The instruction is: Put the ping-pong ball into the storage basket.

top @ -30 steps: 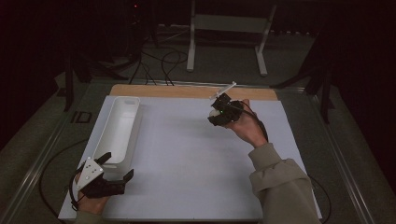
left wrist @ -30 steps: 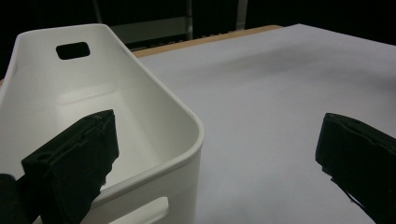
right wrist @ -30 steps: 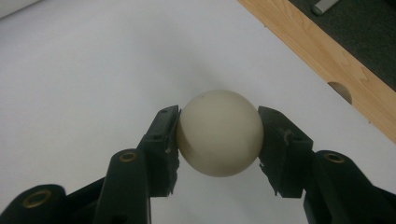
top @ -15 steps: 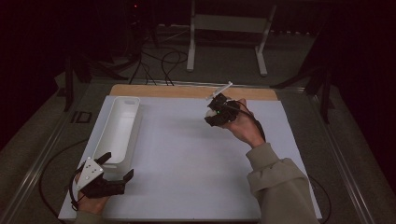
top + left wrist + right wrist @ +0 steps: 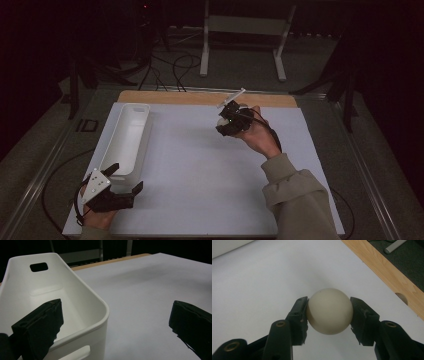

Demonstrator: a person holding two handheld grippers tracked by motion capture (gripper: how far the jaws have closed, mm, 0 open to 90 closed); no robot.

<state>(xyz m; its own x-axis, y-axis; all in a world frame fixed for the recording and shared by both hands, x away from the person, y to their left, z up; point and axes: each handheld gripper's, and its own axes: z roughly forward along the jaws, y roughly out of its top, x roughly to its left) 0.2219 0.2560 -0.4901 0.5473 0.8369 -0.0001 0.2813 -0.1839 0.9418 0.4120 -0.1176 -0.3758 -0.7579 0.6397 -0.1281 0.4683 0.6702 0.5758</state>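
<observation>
A cream-white ball is clamped between the two black jaws of my right gripper, held above the white table sheet. From above, that right gripper hangs over the far middle of the sheet with the ball at its tip. My left gripper rests at the near left corner, jaws wide apart with nothing between them. One of its jaws reaches over the near end of the long white bin, the other stands over the bare sheet. The bin lies along the left side.
A wooden strip borders the far edge of the sheet. Beyond it are cables and a white metal stand on the dark floor. A sleeve and forearm cross the right side of the table.
The right gripper has drifted slightly left with the ball still in it. The left gripper has stayed put.
</observation>
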